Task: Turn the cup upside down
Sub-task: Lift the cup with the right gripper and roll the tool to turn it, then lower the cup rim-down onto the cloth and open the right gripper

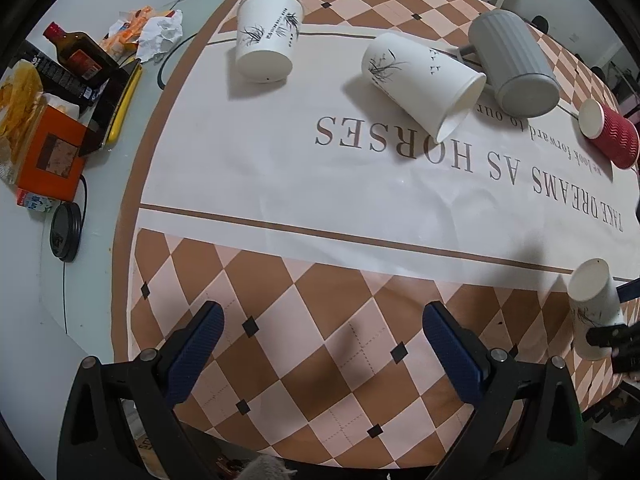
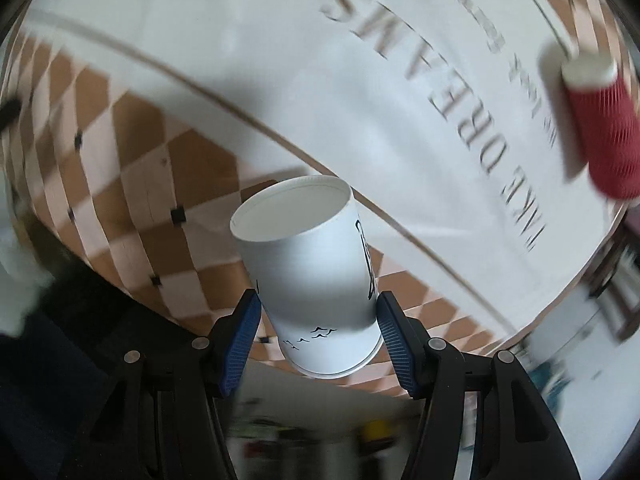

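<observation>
The right hand-held gripper (image 2: 318,320) has its two blue pads pressed against the sides of a white paper cup (image 2: 310,272), gripping low on the wall near the rolled mouth, with the closed base pointing away toward the surface (image 2: 280,60). From the left side, that same cup (image 1: 594,312) hangs above the checkered edge of the cloth, tilted, base uppermost. The left hand-held gripper (image 1: 324,344) is wide open and holds nothing, poised over the checkered pattern.

The cup looks light and thin-walled, so it should swing round easily, but I judge it will dent or go oval if squeezed hard. Near the rolled rim the wall is stiffest, which makes the present hold a sensible one. The smooth paper could slip during a quick turn. A red ribbed cup (image 2: 604,128) lies on its side nearby.
</observation>
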The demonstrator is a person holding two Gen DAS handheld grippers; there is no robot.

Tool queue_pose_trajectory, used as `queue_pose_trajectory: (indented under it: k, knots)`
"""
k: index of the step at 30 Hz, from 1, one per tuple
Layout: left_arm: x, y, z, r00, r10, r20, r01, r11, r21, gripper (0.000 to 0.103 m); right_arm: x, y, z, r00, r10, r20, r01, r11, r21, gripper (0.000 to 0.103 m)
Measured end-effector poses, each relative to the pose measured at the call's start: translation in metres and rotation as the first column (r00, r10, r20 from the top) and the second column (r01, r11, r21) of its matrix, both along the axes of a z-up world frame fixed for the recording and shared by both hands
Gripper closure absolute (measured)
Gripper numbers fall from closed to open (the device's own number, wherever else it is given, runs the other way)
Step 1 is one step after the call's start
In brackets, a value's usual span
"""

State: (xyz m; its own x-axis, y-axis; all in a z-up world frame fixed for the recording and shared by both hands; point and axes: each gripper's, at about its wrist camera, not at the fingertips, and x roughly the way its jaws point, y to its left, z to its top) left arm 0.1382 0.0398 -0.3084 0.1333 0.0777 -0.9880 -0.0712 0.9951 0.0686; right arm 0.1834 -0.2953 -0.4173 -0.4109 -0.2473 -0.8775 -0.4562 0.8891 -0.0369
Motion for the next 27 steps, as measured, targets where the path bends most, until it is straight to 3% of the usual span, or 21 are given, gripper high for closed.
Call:
queue_pose_trajectory:
  k: [5,11,15,19,20,22,27]
  knots:
    - [-0.001,-0.004,-0.001,1.0,-0.013,-0.006,0.013,1.0,-0.004,0.001,0.003,-0.025,-0.011,0.992,-0.128,0.01,0.128,0.992,0.002,0.041]
    - [-0.002,-0.01,-0.001,1.0,-0.027,-0.012,0.027,1.0,-0.008,0.002,-0.005,-0.035,-0.016,0.989,-0.144,0.01,0.144,0.99,0.003,0.038]
    - [-0.005,-0.015,-0.001,0.999,-0.04,-0.015,0.04,0.999,-0.003,0.002,-0.018,-0.006,-0.01,0.996,0.009,0.092,-0.006,0.999,-0.035,0.027]
    - [-0.009,-0.023,-0.001,0.998,-0.057,-0.023,0.057,0.998,0.007,0.001,-0.026,0.005,-0.01,0.977,0.126,0.173,-0.12,0.992,-0.044,0.027]
    - [-0.01,-0.025,-0.001,0.998,-0.06,-0.025,0.06,0.998,0.01,0.002,-0.028,0.005,-0.012,0.974,0.133,0.185,-0.127,0.991,-0.044,0.027]
    - [-0.013,-0.027,-0.001,0.998,-0.064,-0.029,0.065,0.998,0.015,0.002,-0.031,0.003,-0.013,0.969,0.125,0.214,-0.121,0.992,-0.033,0.043]
    - [-0.016,-0.031,-0.001,0.997,-0.065,-0.034,0.065,0.998,0.019,0.001,-0.039,0.001,-0.001,0.946,0.098,0.311,-0.106,0.994,0.009,0.043]
